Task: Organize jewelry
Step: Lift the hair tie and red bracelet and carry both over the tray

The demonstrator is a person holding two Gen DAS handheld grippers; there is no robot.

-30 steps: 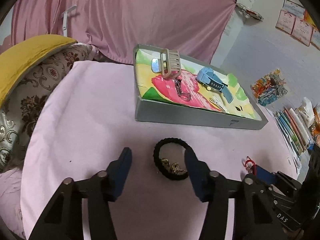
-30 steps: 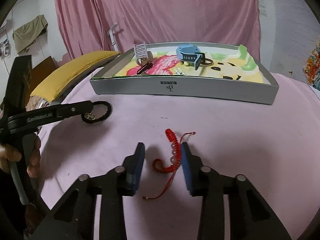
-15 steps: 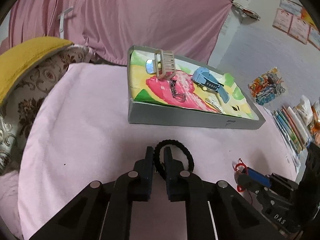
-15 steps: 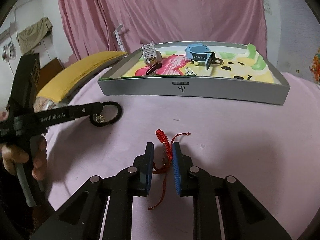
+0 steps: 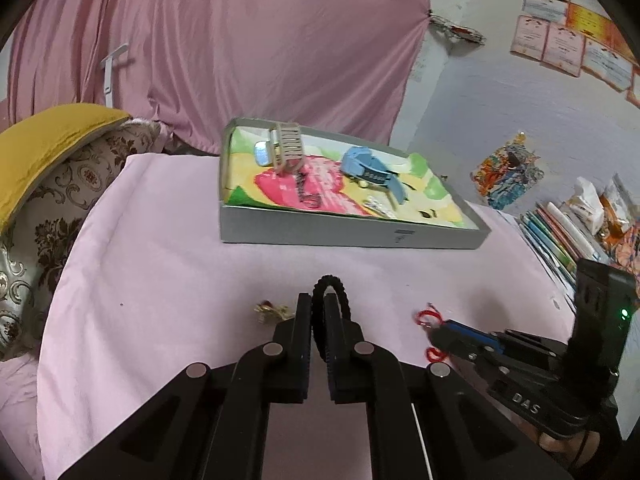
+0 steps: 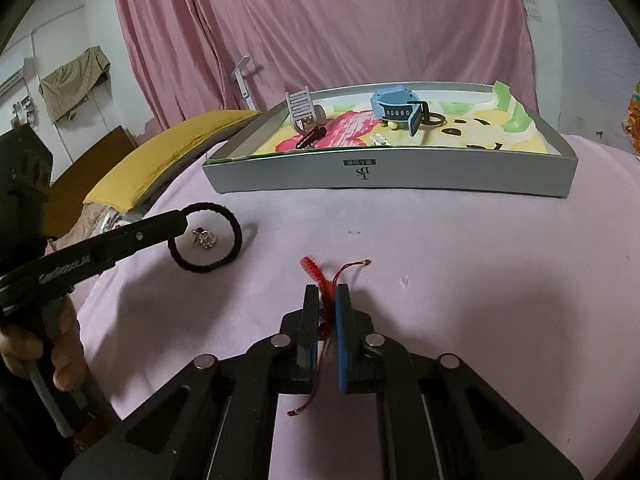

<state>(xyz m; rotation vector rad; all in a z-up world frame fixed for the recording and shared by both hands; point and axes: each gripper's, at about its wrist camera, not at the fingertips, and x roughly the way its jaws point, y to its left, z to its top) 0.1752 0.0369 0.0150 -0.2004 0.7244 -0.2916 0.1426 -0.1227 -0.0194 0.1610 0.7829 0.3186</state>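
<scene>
Where pink cloth (image 6: 460, 248) (curtain-backed) spreads, left tongs (image 5: 319, 320) clench hair tie (image 5: 344, 300), right tongs (image 6: 327, 308) red bracelet (image 6: 316, 274).

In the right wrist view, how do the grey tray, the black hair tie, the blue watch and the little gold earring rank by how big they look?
Largest to smallest as they look:
1. grey tray
2. black hair tie
3. blue watch
4. gold earring

The hair tie lies nearer the camera than the watch, so that pair is unsure.
</scene>
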